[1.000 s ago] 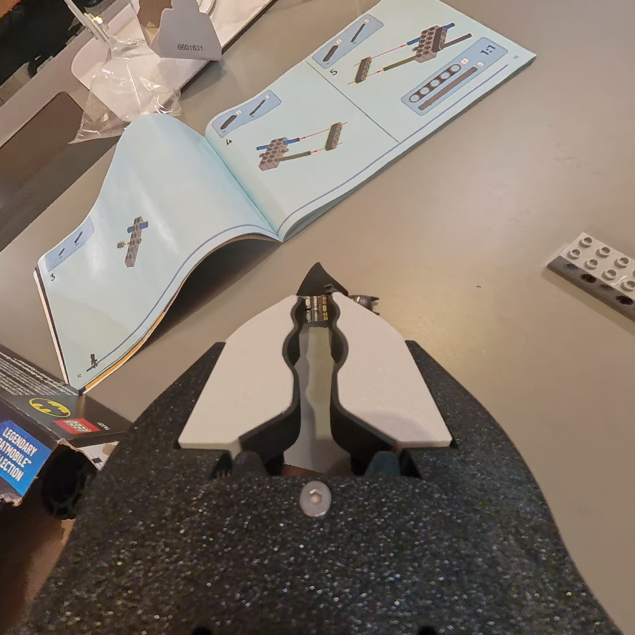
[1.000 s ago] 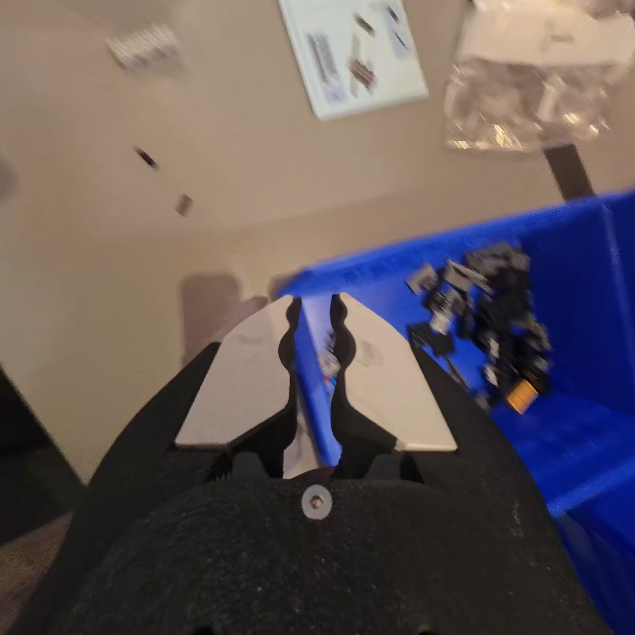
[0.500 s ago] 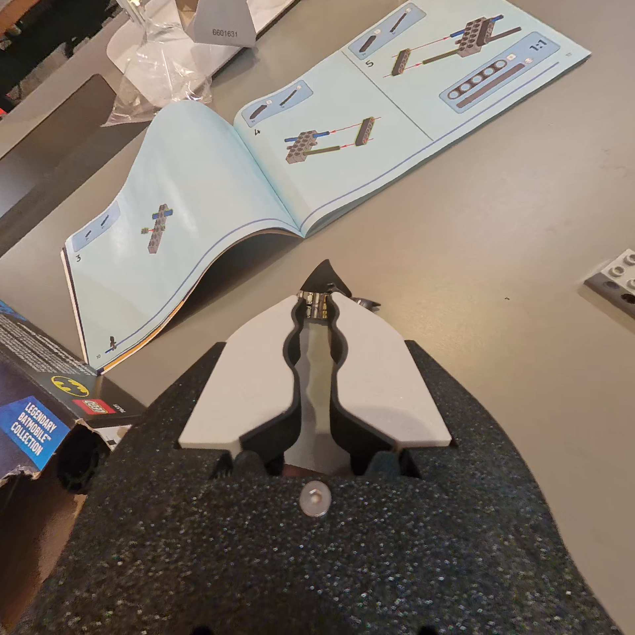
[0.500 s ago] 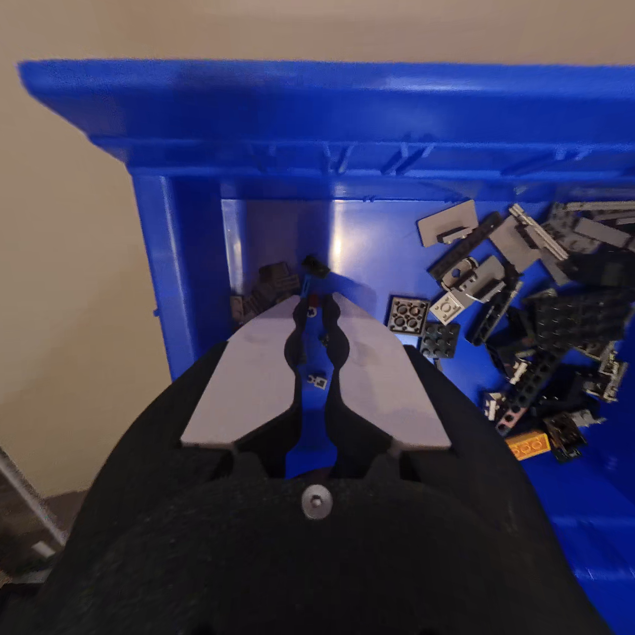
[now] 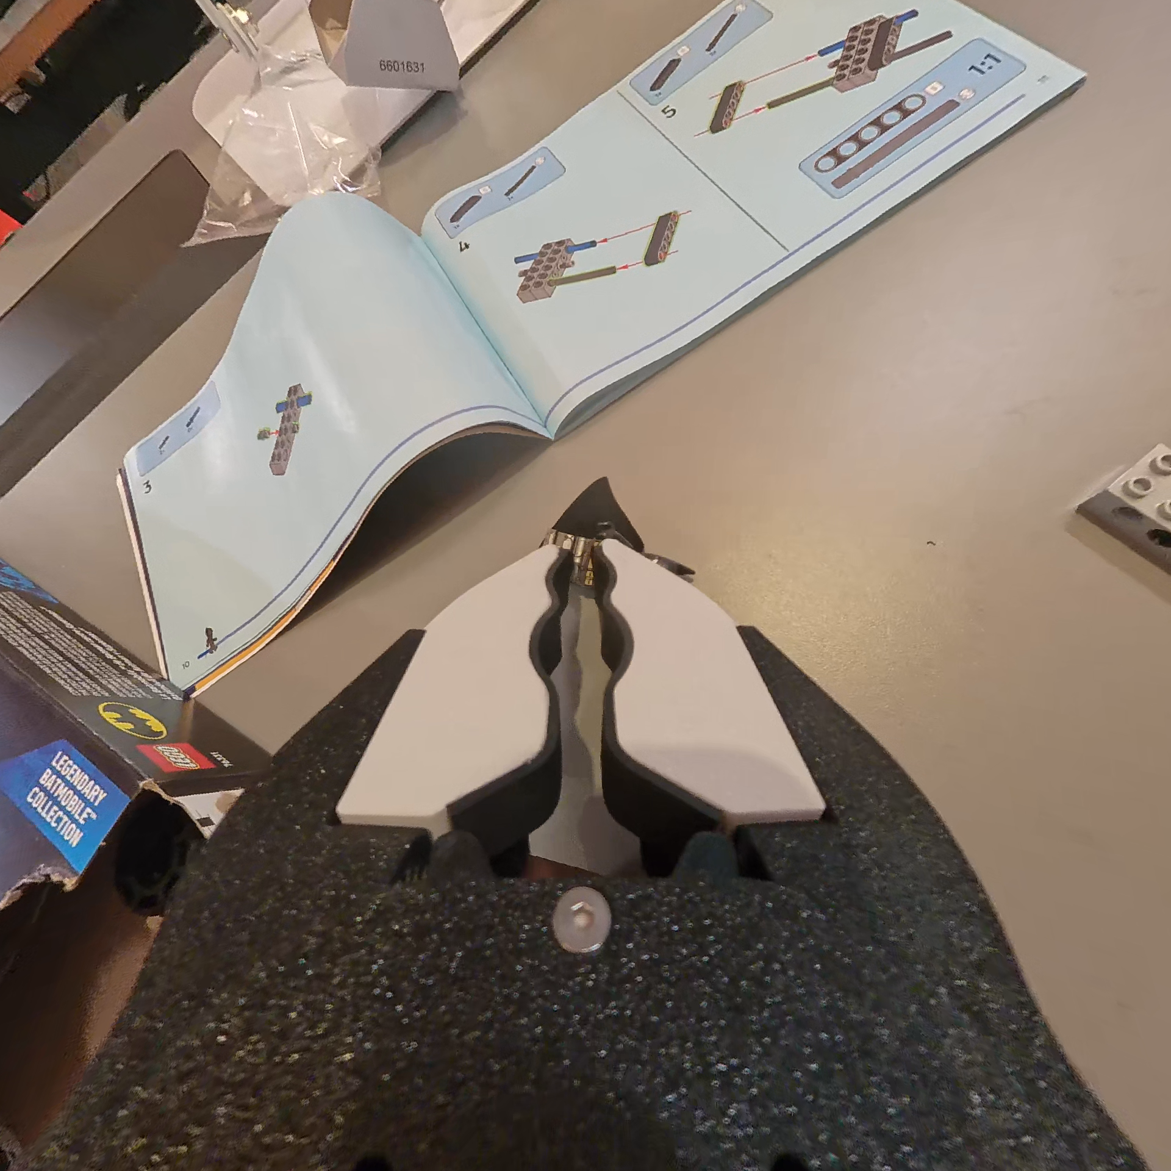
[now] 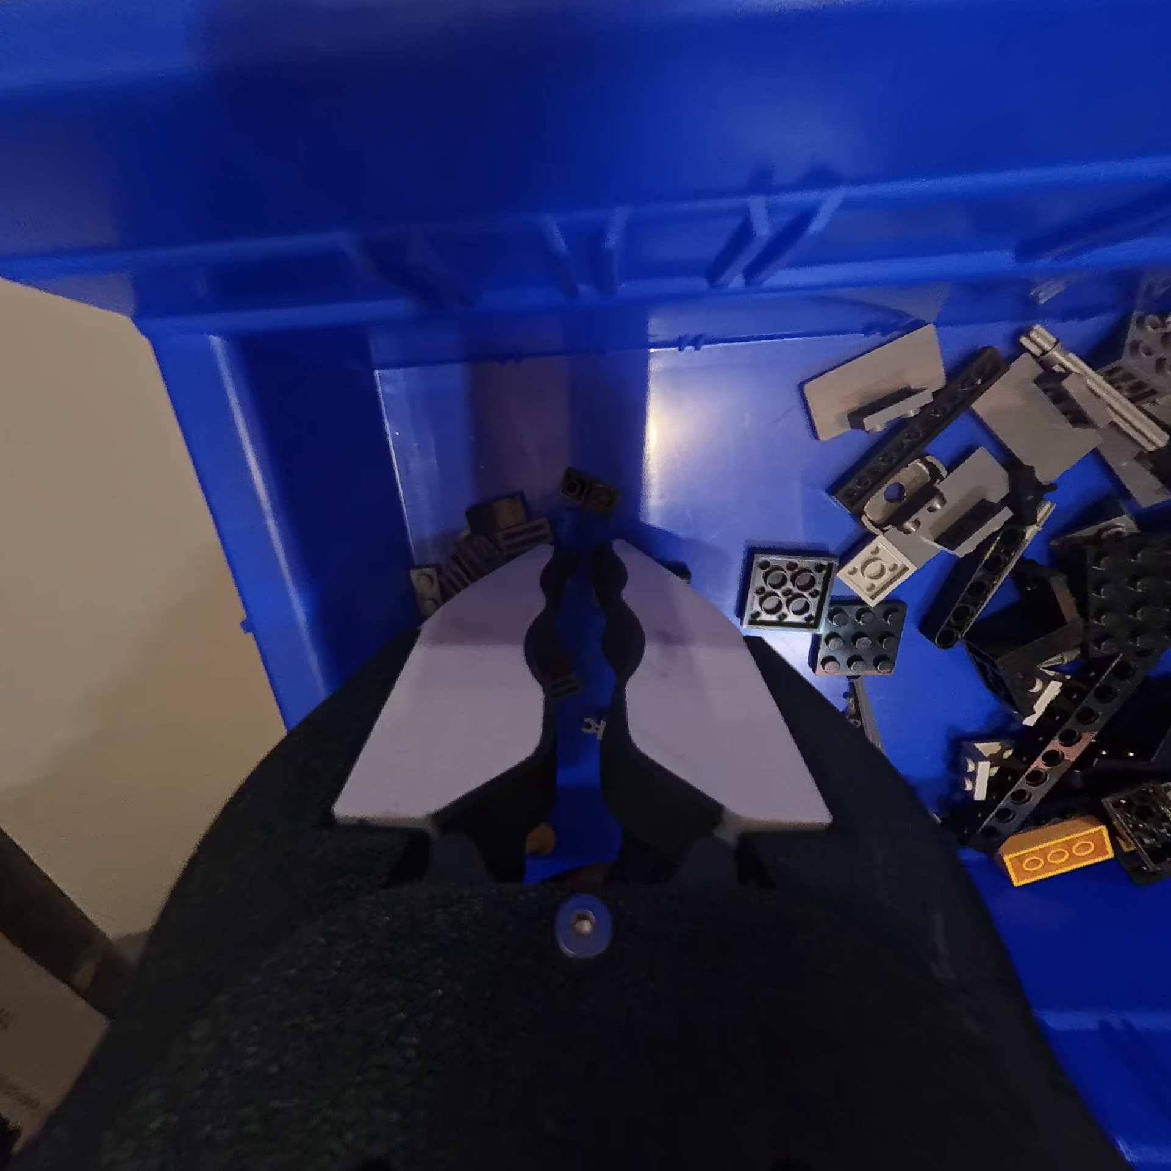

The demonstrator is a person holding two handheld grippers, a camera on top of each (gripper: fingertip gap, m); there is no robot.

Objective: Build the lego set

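two grippers: the left gripper pinches a small dark toy piece. the right gripper, fingers slightly apart and empty, hovers in the blue bin; best kept steady over the loose bricks.

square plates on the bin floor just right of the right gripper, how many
3: a grey-rimmed plate lying underside up, a black plate below it, a light grey plate to its right. The pile may hide more.

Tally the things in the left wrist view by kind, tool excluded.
Open instruction booklet: 1
Printed cardboard box: 1
Clear plastic bag: 1
Grey folded card: 1
Grey studded plate: 1
Small dark piece in left tool: 1
Total: 6
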